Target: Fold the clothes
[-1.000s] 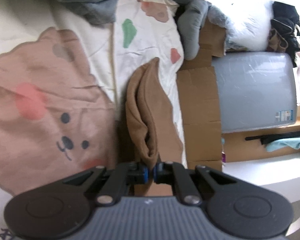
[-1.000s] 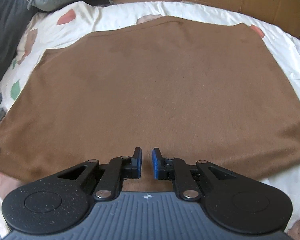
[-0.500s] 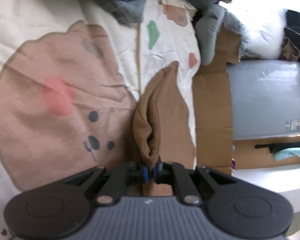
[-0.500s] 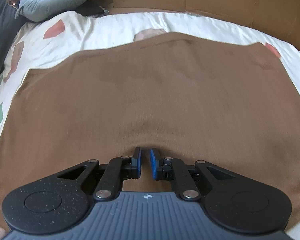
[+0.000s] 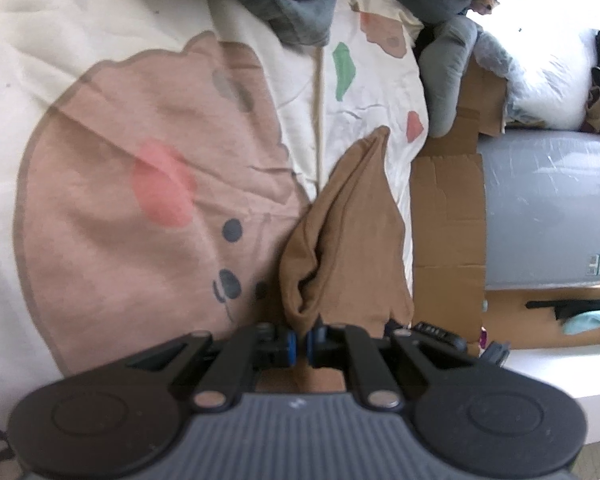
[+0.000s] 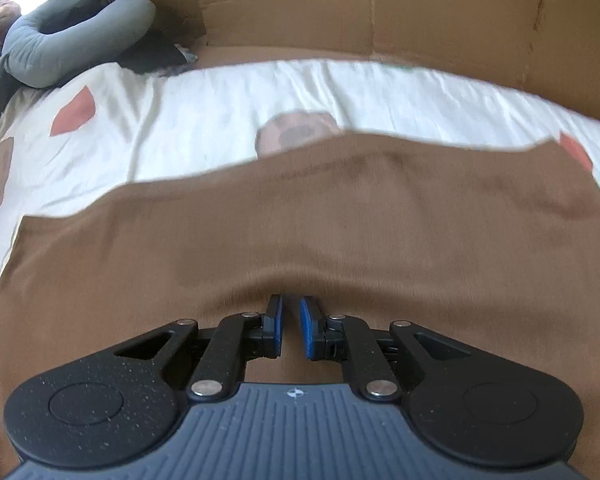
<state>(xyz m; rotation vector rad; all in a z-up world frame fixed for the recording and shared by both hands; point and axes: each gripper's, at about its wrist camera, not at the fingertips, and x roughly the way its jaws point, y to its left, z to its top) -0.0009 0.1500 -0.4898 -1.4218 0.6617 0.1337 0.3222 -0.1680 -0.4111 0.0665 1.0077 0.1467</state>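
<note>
A brown garment [image 6: 300,232] lies spread on the white patterned bedsheet [image 6: 228,108]. My left gripper [image 5: 300,340] is shut on a bunched corner of the brown garment [image 5: 340,248], which hangs in a fold ahead of the fingers, lifted above the sheet. My right gripper [image 6: 290,320] hovers low over the near part of the garment. Its blue pads [image 6: 308,328] stand a narrow gap apart with nothing visibly between them.
A cardboard wall [image 6: 380,12] runs along the far side of the bed. A grey pillow [image 6: 76,40] and dark clothes lie at the far left. A grey mattress [image 5: 548,208] and cardboard [image 5: 444,220] stand beside the bed in the left wrist view.
My right gripper has moved forward over the garment toward the cardboard wall. My left gripper has kept hold of the corner and carried it along, so the bear print has shifted right.
</note>
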